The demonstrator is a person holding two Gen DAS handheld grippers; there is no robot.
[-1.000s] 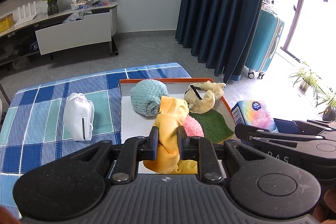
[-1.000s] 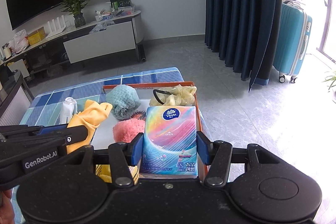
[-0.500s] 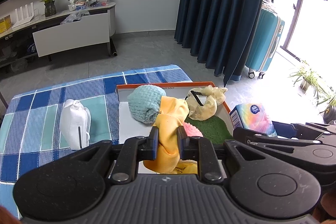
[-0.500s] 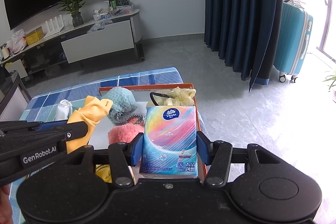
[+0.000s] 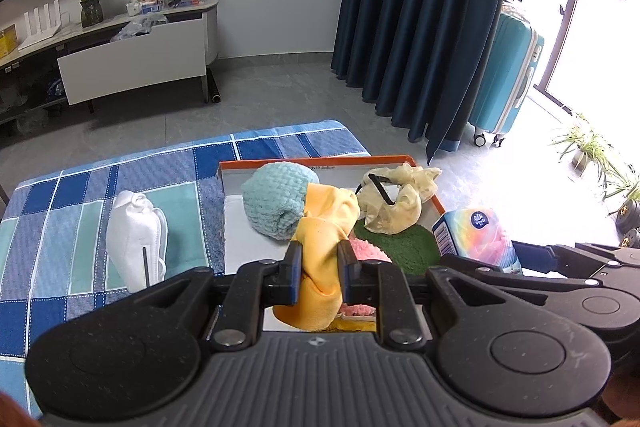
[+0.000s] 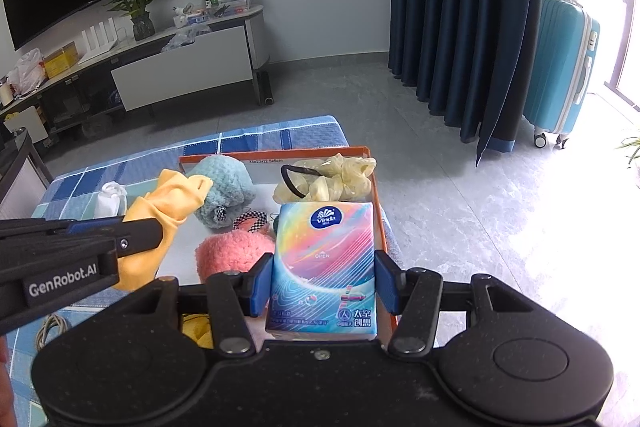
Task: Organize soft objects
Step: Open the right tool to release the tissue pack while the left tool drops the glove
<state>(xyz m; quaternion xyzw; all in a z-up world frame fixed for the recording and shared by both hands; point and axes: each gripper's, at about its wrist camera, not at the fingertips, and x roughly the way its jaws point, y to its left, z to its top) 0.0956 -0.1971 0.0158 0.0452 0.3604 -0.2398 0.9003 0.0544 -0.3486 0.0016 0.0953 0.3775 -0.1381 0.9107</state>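
Observation:
My left gripper (image 5: 319, 277) is shut on a yellow cloth (image 5: 324, 227) and holds it up over the orange-rimmed tray (image 5: 312, 161). The same cloth (image 6: 168, 207) shows at the left of the right wrist view, clamped by the left gripper's fingers (image 6: 136, 233). My right gripper (image 6: 323, 287) is shut on a rainbow tissue pack (image 6: 326, 259), held above the tray's right side; the pack (image 5: 476, 235) also shows in the left wrist view. In the tray lie a light blue knitted piece (image 5: 276, 205), a pink fluffy piece (image 6: 232, 253), cream scrunchies (image 6: 340, 177) and a green pad (image 5: 400, 247).
A white folded mask (image 5: 134, 239) lies on the blue checked tablecloth (image 5: 80, 187) left of the tray. A coiled cord (image 6: 50, 331) sits near the cloth's front left. Beyond the table are grey floor, a TV cabinet (image 6: 180, 67), dark curtains and a teal suitcase (image 6: 560, 67).
The right gripper with the tissue pack has drifted slightly forward and down over the tray. The left gripper keeps the yellow cloth almost still.

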